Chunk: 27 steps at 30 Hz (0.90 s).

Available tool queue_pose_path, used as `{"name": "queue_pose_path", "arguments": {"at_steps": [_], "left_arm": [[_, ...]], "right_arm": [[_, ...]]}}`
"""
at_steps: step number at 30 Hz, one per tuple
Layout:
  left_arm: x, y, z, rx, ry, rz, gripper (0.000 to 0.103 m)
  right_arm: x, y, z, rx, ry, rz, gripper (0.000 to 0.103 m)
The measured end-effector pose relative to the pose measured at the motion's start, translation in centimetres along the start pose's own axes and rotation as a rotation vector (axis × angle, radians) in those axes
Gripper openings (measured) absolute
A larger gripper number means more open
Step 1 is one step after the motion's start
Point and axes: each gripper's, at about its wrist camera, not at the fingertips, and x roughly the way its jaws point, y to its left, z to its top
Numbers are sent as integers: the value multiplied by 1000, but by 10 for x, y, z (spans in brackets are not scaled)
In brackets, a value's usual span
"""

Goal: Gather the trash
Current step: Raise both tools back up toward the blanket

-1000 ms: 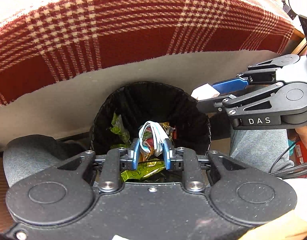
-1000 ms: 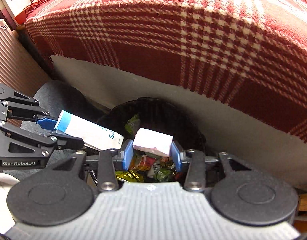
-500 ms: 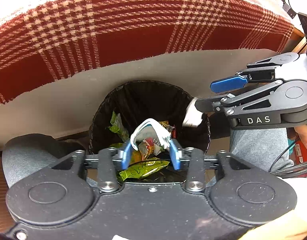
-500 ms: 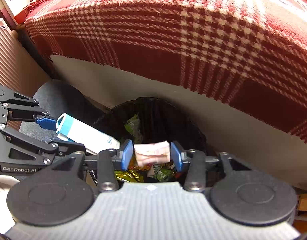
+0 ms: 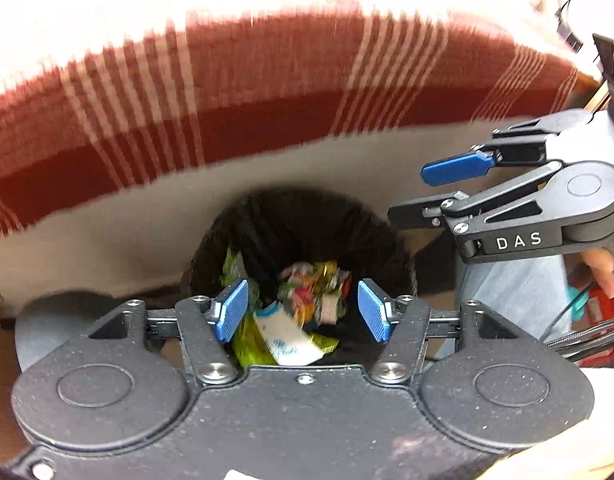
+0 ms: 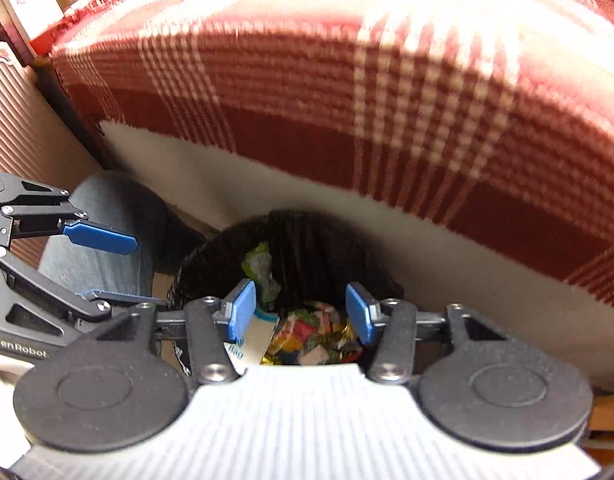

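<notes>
While both grippers hang over the bin, their jaws stand apart and hold nothing.

Left gripper [image 5: 303, 310]: jaws have just been opening; blue pads clear of the white-and-blue wrapper [image 5: 285, 338], which lies in the black-lined trash bin [image 5: 307, 220] at 6 o'clock among coloured wrappers [image 5: 315, 284]. Right gripper [image 6: 301, 312]: jaws likewise just opening, nothing between them; it sits at 3 o'clock in the left view.
</notes>
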Motion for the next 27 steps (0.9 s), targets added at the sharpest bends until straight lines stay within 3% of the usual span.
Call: {"name": "queue_pose_path", "arguments": {"at_steps": [4,8,11,13,18,25,27], "left_arm": [[-37,6,25,35,-123,-22,62],[-75,9,62,99,-293,6,78],[-86,15,97,113,-379,36,81],[-87,22,123,107,-419,55,82],[-70,34,205,79,-471,72,83],[-6,58,345,-100,-472,-26,87],[21,65,381,-157,-456,-15,87]], "right_arm": [[-37,-7,21,-5,-110,52,70],[-80,-23,48,-3,-252,96,75],[-105,-37,73,-3,-361,53,79],[-113,-49,92,-6,-414,-26,80],[-101,-86,146,21,-449,-186,80],[-53,-134,223,51,-460,-240,80],[-35,-142,242,45,-445,-238,80]]}}
